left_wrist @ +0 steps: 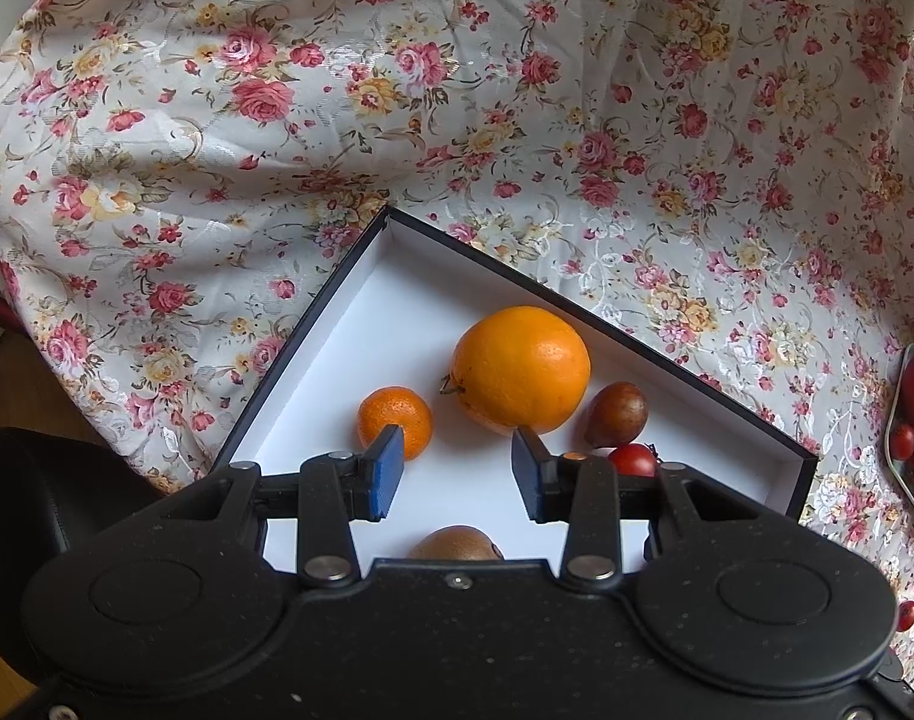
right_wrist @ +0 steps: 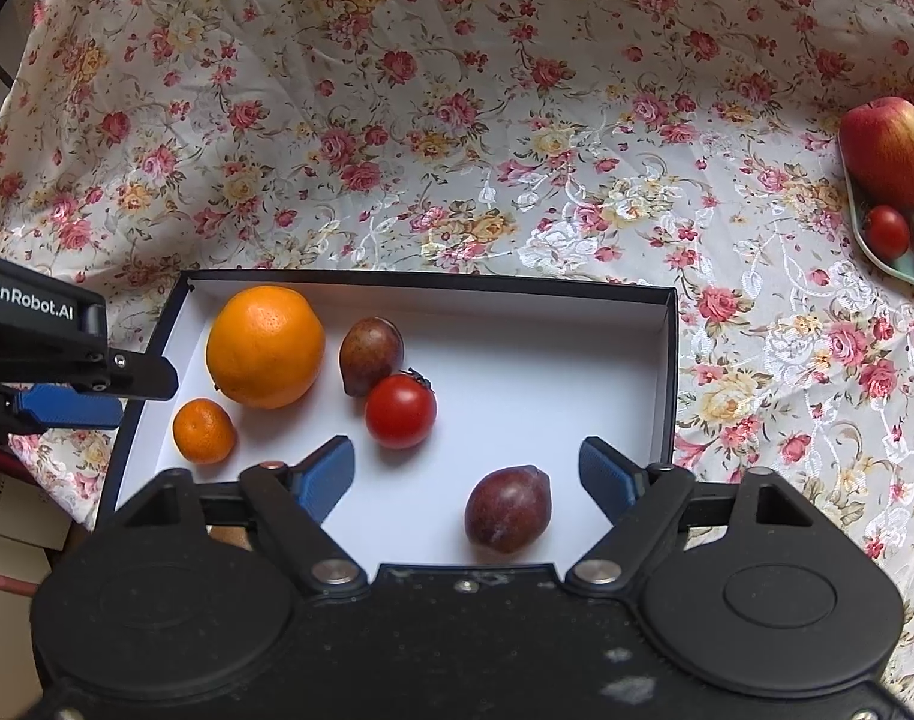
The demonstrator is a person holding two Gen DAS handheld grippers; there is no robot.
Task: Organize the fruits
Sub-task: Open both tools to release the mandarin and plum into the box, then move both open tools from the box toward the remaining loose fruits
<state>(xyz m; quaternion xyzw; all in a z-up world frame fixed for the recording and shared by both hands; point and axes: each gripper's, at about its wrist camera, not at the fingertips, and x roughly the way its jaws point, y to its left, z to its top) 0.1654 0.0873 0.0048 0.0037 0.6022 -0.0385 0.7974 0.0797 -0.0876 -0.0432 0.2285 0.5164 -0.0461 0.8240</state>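
Sorting step in hand — fruit goes from tray (right_wrist: 865,234) to box (right_wrist: 670,360).

Right gripper (right_wrist: 466,474) over near edge of box, jaws wide apart, nothing held. Plum (right_wrist: 508,516) on box floor directly between the blue pads, touching neither; looks just set down, though a pick-up cannot be ruled out.

Left gripper (left_wrist: 457,468) over left edge of box, jaws apart, empty. In left view the pads frame bare floor between mandarin (left_wrist: 395,422) and orange (left_wrist: 521,369).

Box contents: orange at far left corner, mandarin nearer along left edge, brown plum-like fruit (right_wrist: 370,354) touching tomato (right_wrist: 400,411) mid-floor, plum near front edge. Another brown fruit (left_wrist: 455,543) under left gripper body, mostly hidden — kind cannot be told.

Tray on cloth (right_wrist: 457,120) at far right edge, well apart from box: apple (right_wrist: 889,150) and small tomatoes (right_wrist: 887,232) remain.

Judgement: task partly done. Next move likely calls for lifting right gripper clear of plum without nudging it, swinging right to tray, closing on a round fruit squarely — small tomatoes roll and bruise, so light squeeze.
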